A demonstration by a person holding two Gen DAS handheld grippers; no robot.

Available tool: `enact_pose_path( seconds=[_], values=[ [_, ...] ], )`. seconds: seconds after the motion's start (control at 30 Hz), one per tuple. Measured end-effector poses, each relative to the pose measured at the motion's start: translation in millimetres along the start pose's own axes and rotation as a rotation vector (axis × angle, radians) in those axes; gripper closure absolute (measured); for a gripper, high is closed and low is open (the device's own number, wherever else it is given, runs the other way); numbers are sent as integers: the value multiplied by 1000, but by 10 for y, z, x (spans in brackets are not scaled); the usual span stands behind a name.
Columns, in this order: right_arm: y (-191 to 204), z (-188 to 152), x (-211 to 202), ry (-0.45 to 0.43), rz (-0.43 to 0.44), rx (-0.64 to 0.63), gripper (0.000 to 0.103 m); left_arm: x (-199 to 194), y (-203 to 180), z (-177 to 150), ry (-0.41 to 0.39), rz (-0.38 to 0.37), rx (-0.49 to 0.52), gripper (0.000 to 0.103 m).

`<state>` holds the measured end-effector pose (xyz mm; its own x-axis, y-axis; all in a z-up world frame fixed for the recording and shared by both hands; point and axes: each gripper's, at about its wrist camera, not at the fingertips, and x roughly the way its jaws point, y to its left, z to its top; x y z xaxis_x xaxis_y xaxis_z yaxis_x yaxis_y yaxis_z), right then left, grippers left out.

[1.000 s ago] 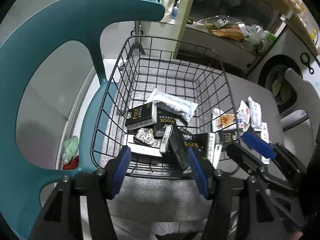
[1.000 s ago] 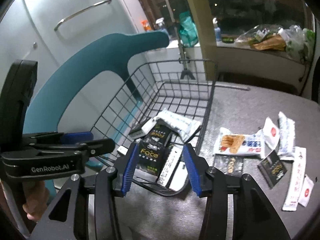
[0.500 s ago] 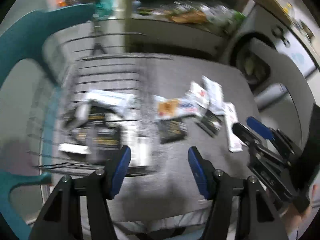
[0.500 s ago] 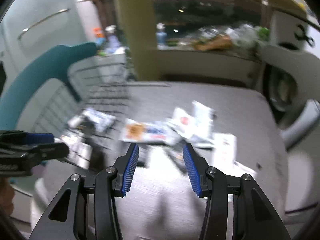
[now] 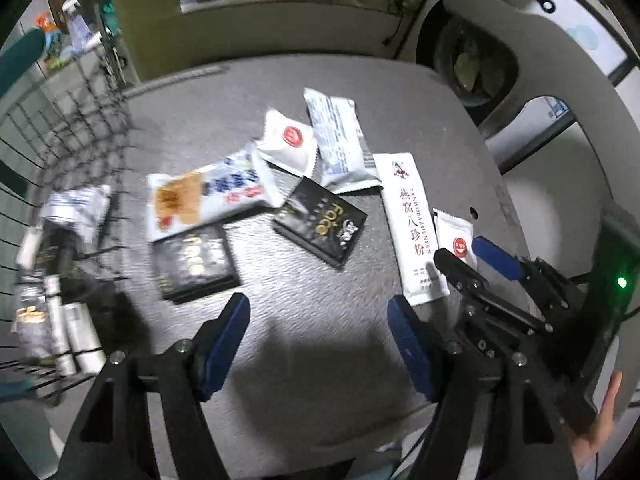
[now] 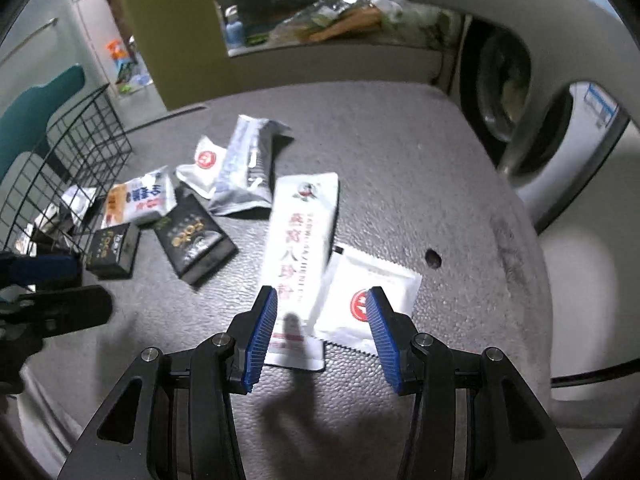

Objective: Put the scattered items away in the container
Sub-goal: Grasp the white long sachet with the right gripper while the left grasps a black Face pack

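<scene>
Both tools swung off basket [image 6: 60,160] — over sachets [image 6: 366,284]

Motion blur is smearing the wire basket [image 5: 72,128] in the left wrist view, and the packets inside it [image 5: 60,300] are showing no readable print. The picture's left edge is cutting off the basket's far side. In the right wrist view the tall white sachet [image 6: 298,240] is overlapping one corner of the square sachet [image 6: 372,284], and its lower lettering is blurring out. The small print on the black box [image 6: 112,248] is staying too small to read.
</scene>
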<state>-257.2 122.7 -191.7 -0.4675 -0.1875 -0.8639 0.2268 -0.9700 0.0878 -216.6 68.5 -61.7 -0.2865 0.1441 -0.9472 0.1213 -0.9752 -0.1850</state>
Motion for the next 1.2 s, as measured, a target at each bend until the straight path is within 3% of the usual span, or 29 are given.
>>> enact_pose_path(
  seconds=[0.13, 0.4, 0.77, 0.9, 1.03, 1.2],
  values=[
    [-36, 84, 74, -15, 35, 16, 56, 183, -11, 130, 17, -12, -30, 28],
    [205, 169, 291, -22, 12, -47, 56, 411, 102, 400, 46, -75, -148, 28],
    [334, 136, 411, -19, -26, -67, 55, 703, 191, 521, 77, -33, -216, 28],
    [392, 92, 417, -11, -57, -101, 55, 689, 160, 480, 65, -9, -158, 29],
    [395, 0, 354, 3, -49, -104, 57, 633, 175, 317, 88, -40, -104, 46],
    [354, -212, 204, 34, -13, -90, 58, 537, 207, 27, 114, -23, -19, 50]
  ],
)
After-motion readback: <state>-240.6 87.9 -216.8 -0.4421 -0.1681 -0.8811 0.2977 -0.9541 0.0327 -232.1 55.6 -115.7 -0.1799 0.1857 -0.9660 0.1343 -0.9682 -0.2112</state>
